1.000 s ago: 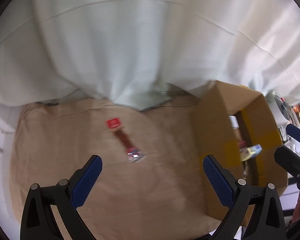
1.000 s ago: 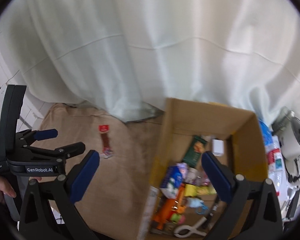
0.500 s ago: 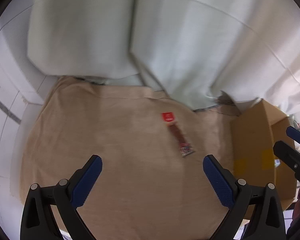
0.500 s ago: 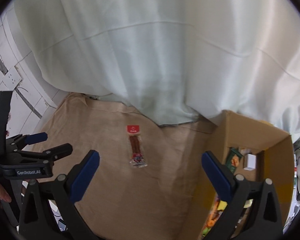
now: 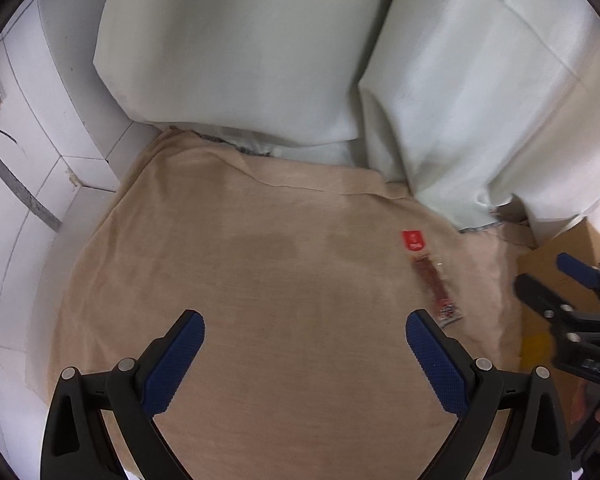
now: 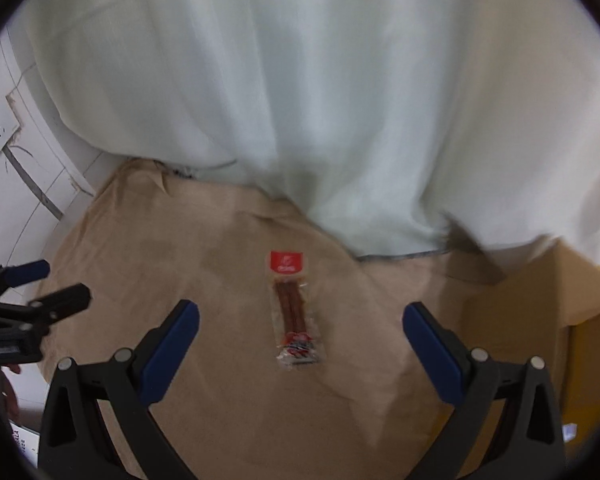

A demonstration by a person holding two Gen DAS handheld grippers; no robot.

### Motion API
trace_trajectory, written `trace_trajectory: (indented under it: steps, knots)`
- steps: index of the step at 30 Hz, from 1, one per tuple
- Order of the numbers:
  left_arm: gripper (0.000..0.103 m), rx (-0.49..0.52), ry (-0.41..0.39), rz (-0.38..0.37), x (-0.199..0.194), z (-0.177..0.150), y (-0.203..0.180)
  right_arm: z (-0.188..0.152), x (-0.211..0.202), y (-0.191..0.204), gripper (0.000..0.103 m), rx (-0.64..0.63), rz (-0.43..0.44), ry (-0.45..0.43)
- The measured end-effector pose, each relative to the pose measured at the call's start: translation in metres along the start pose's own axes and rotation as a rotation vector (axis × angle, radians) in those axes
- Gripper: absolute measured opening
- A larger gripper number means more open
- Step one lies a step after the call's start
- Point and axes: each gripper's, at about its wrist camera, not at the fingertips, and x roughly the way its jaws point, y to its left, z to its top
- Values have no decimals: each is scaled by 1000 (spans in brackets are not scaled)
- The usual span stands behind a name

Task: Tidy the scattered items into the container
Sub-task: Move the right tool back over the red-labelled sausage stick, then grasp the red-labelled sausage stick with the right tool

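- Left wrist view: the left gripper (image 5: 304,334) is wide open and holds nothing. One snack pack (image 5: 430,278) lies flat on the tan cloth (image 5: 260,280), off to its right. One box (image 5: 556,276) shows at the right edge.
- Right wrist view: the right gripper (image 6: 300,322) is wide open and empty. The one snack pack (image 6: 294,308) sits between its fingers, a bit ahead. I think it should go down straight, pinch the thin pack across its middle, then lift slowly.
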Motion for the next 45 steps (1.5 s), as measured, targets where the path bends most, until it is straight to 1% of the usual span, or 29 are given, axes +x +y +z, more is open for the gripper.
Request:
trace_trajectory:
  steps: [6, 9, 12, 18, 21, 24, 28, 33, 38, 39, 41, 42, 43, 44, 45]
  knots:
    - [102, -27, 45, -21, 21, -9, 15, -15, 62, 0, 102, -2, 0, 101]
    - [102, -24, 66, -26, 31, -12, 16, -21, 83, -1, 102, -15, -22, 135]
    - [102, -23, 78, -29, 38, -14, 18, -22, 97, -6, 102, 5, -9, 159]
    - [102, -29, 85, -45, 45, -14, 22, -21, 117, -11, 102, 8, -13, 185]
    - [102, -34, 86, -48, 47, -14, 24, -22, 127, -12, 96, 4, -13, 206]
    - [102, -41, 86, -49, 48, -13, 26, -25, 133, -10, 92, 0, -5, 224]
    - [102, -47, 90, -52, 50, -12, 29, -28, 138, -10, 92, 0, -14, 234]
    - [102, -51, 93, -53, 52, -14, 29, -29, 138, -9, 92, -13, -29, 217]
    - [102, -46, 97, -58, 52, -15, 25, -29, 138, -8, 91, -22, -30, 222]
    - [102, -44, 96, -60, 51, -15, 24, -29, 137, -8, 88, -24, -28, 221]
    - [102, -44, 96, -63, 50, -15, 24, -28, 134, -9, 73, -26, -27, 207]
    - [102, -43, 96, -65, 50, -15, 23, -27, 131, -9, 57, -23, -30, 198]
    - [102, -43, 94, -65, 49, -15, 23, -26, 130, -11, 49, -19, -36, 195]
    - [102, -42, 93, -64, 48, -15, 23, -25, 129, -14, 48, -10, -34, 200]
    - [102, -41, 93, -63, 48, -14, 23, -23, 129, -17, 45, 0, -22, 205]
